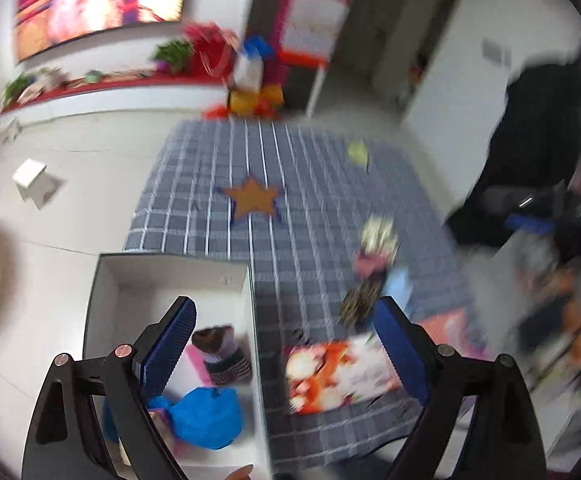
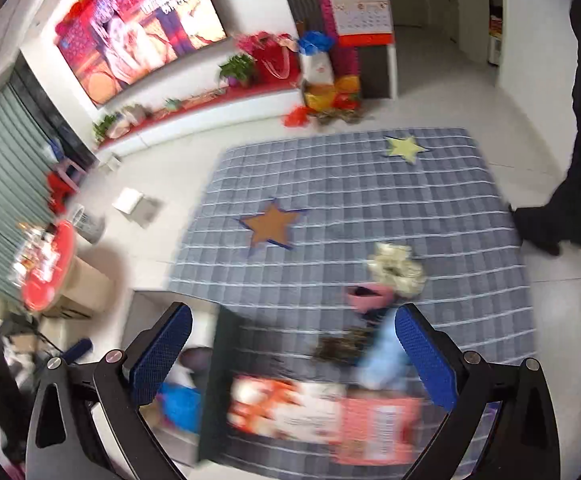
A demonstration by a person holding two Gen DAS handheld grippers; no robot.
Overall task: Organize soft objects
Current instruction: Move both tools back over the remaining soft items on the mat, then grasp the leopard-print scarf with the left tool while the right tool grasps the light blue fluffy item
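A white box [image 1: 170, 276] stands at the left edge of a grey checked mat [image 1: 310, 184]. It holds a blue soft item [image 1: 206, 416] and a dark striped one [image 1: 222, 356]. On the mat lie a cream scrunchie [image 1: 378, 232], a pink item [image 1: 370, 264], a light blue item [image 1: 400, 284] and a dark patterned item [image 1: 360, 300]. My left gripper [image 1: 286, 352] is open and empty above the box's right wall. My right gripper [image 2: 294, 356] is open and empty above the mat [image 2: 350, 200], near the light blue item [image 2: 382, 356] and the cream scrunchie [image 2: 396, 268].
A colourful printed packet [image 1: 342, 372] lies on the mat's near edge; it also shows in the right wrist view [image 2: 322, 412]. Orange [image 1: 252, 198] and yellow [image 2: 404, 148] stars mark the mat. A person in black [image 2: 570, 160] stands at the right. A small white box [image 1: 34, 182] sits on the floor at left.
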